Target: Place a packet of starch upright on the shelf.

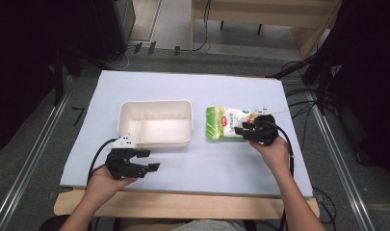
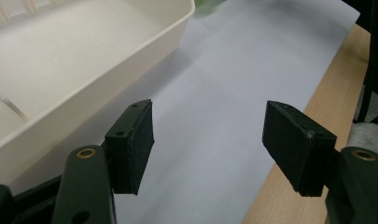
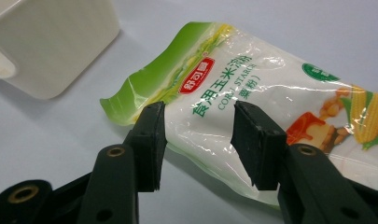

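A green and white bag of corn starch [image 1: 226, 122] [image 3: 252, 93] lies flat on the white sheet, right of a cream plastic tub [image 1: 155, 123] [image 2: 60, 65]. My right gripper [image 1: 245, 128] [image 3: 198, 140] hovers over the bag's near edge, open, its jaws straddling the bag's middle without closing on it. My left gripper [image 1: 149, 160] [image 2: 207, 144] is open near the table's front left, just in front of the tub's near wall, with nothing between its pads.
The tub has a thin divider inside and looks empty. The white sheet [image 1: 207, 159] covers a wooden table [image 1: 183, 204] whose bare front edge [image 2: 294, 154] lies close to the left gripper. Cables and dark stands surround the table on the floor.
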